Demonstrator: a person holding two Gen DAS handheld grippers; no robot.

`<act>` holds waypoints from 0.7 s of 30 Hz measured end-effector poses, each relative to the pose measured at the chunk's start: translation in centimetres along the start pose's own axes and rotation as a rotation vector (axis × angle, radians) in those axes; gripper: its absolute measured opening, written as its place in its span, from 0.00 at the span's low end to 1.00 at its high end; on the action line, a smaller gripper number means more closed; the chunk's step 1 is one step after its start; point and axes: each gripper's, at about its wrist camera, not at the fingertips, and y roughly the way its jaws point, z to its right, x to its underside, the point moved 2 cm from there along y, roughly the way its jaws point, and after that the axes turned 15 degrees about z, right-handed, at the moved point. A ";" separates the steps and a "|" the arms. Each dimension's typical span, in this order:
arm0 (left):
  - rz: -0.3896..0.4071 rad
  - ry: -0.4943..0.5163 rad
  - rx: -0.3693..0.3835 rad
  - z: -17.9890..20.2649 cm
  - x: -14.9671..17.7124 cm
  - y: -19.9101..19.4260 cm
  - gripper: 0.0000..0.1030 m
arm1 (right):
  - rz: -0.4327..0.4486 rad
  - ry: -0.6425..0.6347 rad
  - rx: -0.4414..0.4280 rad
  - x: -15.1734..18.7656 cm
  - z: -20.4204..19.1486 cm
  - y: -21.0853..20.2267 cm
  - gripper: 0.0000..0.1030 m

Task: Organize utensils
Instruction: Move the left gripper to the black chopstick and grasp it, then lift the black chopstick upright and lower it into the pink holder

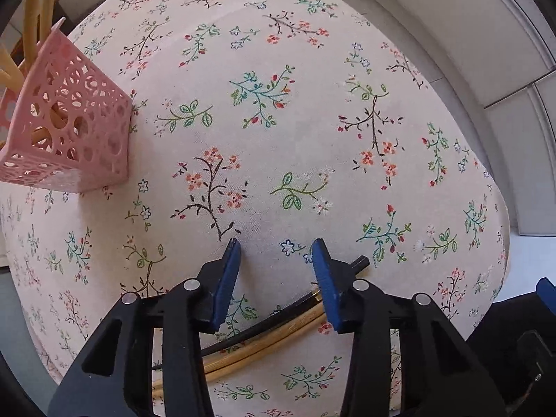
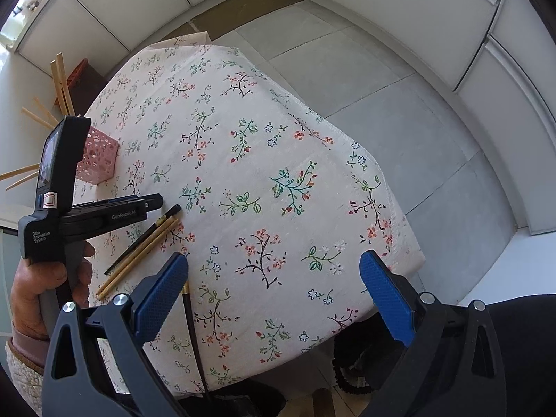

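chopsticks [image 2: 139, 250]: 1 black, 2 bamboo, flat on cloth | pink holder [image 1: 66, 121]: upright, holds bamboo sticks

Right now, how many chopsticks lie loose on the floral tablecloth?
4: one black chopstick and two pale bamboo chopsticks side by side beneath the left claw; one dark brown chopstick beside the right claw. Others may be hidden.

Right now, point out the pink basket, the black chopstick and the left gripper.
pink basket [image 1: 80, 132], left wrist view, perforated side wall.
black chopstick [image 2: 146, 238], right wrist view, mid shaft.
left gripper [image 1: 276, 253], left wrist view, midway between fingertips.
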 end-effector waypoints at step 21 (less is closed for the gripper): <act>-0.010 0.044 -0.006 -0.2 -0.4 1.0 0.14 | -0.036 -0.024 0.006 0.7 -0.9 1.0 0.93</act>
